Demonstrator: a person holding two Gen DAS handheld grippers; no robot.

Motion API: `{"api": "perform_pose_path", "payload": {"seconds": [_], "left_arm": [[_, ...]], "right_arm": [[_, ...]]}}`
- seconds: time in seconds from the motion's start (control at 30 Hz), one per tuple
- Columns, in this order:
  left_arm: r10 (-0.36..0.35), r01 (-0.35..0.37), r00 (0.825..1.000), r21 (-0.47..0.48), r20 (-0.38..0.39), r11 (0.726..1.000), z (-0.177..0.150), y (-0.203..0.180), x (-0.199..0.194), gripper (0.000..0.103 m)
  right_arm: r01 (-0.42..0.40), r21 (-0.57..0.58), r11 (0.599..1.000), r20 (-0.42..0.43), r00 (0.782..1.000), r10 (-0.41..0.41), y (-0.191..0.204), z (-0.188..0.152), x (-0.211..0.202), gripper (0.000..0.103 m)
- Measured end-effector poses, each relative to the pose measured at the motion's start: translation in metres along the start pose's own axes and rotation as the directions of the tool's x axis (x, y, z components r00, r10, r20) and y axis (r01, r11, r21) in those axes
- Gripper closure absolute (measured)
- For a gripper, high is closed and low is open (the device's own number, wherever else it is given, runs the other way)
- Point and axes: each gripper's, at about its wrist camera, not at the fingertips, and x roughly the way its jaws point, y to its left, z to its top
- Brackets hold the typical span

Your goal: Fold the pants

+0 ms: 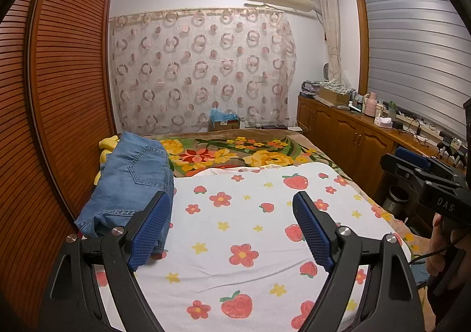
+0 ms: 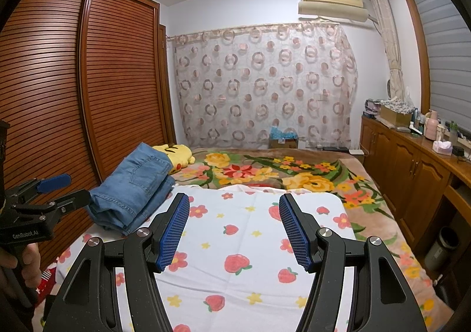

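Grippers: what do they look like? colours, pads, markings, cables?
Both are matte black plastic with curved arms and silver pivot screws. The left gripper and right gripper carry blue textured pads on their fingers. Side-on, the right body reads "DAS", the left "GenRobot.AI". A thin dark cable trails by the right hand. No sleeves visible.

The blue denim pants [image 1: 129,182] [image 2: 138,188] are lying folded into a thick, layered stack at the bed's left edge, beside the wardrobe. A back pocket is facing up, and the hemmed leg ends are showing at the stack's near end.
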Motion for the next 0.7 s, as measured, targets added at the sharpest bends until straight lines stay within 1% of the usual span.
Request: {"api": "perform_pose_path", "payload": {"seconds": [0.7], "left_arm": [[-0.001,0.001,1.000,0.002,-0.001,1.000,0.0015,-0.0012,-0.0004,0.017]], "right_arm": [[-0.002,0.002,1.000,0.000,1.000,0.002,0.0005,0.0000,0.0001,0.037]]}}
